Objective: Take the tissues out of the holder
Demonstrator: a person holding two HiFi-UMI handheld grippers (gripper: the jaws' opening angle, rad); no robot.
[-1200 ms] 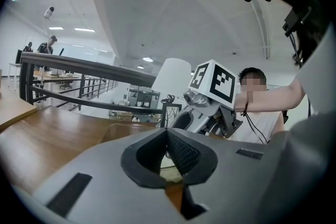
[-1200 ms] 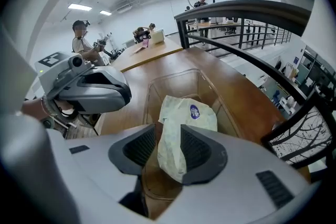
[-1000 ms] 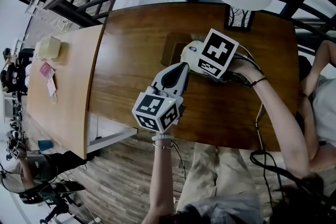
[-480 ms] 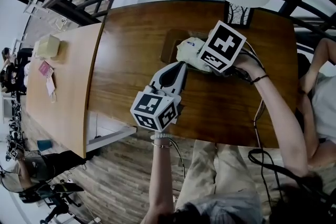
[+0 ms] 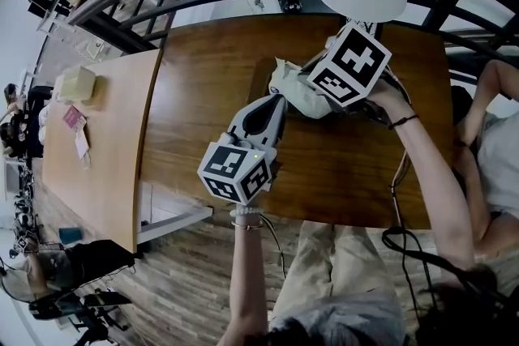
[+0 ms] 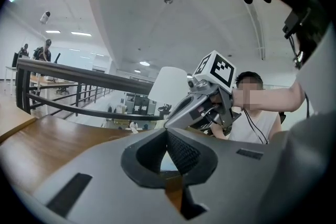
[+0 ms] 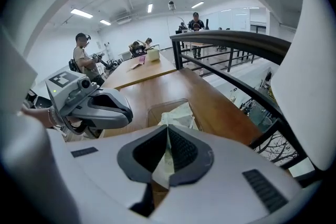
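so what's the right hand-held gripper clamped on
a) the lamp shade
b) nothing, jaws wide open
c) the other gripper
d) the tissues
d: in the right gripper view the right hand-held gripper has its jaws closed on the white tissues, lifted just above the holder on the table.

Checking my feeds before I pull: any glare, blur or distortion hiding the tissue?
Head view: sharp, fisheye bends the table edges; a cube covers some tissue. Right gripper view: tissue crisp in the shut right claw, corners vignetted. Left gripper view: sharp, mosaic patches upper right.
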